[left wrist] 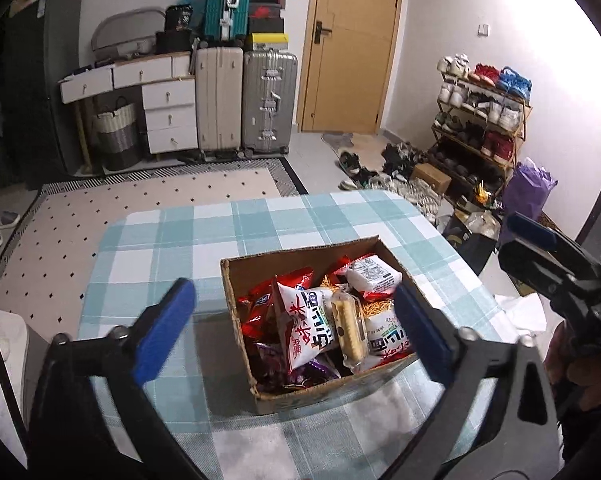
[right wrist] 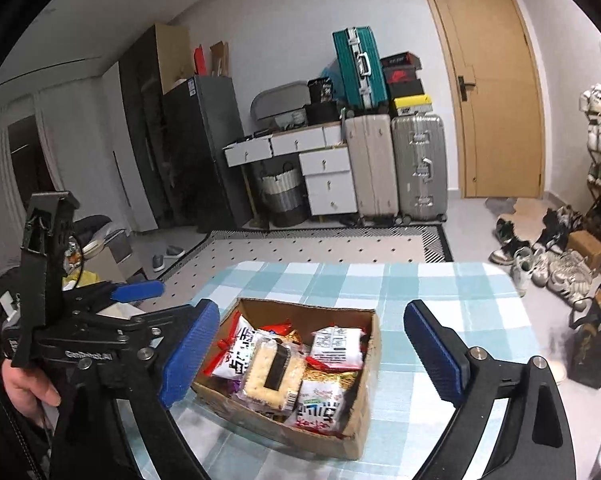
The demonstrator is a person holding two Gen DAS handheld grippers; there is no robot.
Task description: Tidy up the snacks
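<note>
Cardboard box (left wrist: 240, 280) crammed with snack packets (left wrist: 312, 320), left gripper (left wrist: 296, 328) and right gripper (right wrist: 312, 352) spread, empty.

Can't read packet print in cardboard box (left wrist: 300, 256); lower snacks buried. My right gripper (left wrist: 540, 248) cut by frame edge.

I see a checked tablecloth (left wrist: 172, 240) nearest me and a dotted rug (left wrist: 140, 196) on the floor beyond it. Against the far wall stand a white drawer unit (left wrist: 168, 114), a beige suitcase (left wrist: 218, 100) and a silver suitcase (left wrist: 269, 100), with a teal suitcase (left wrist: 226, 0) stacked above. To the right are a wooden door (left wrist: 352, 44) and a shoe rack (left wrist: 480, 120).
</note>
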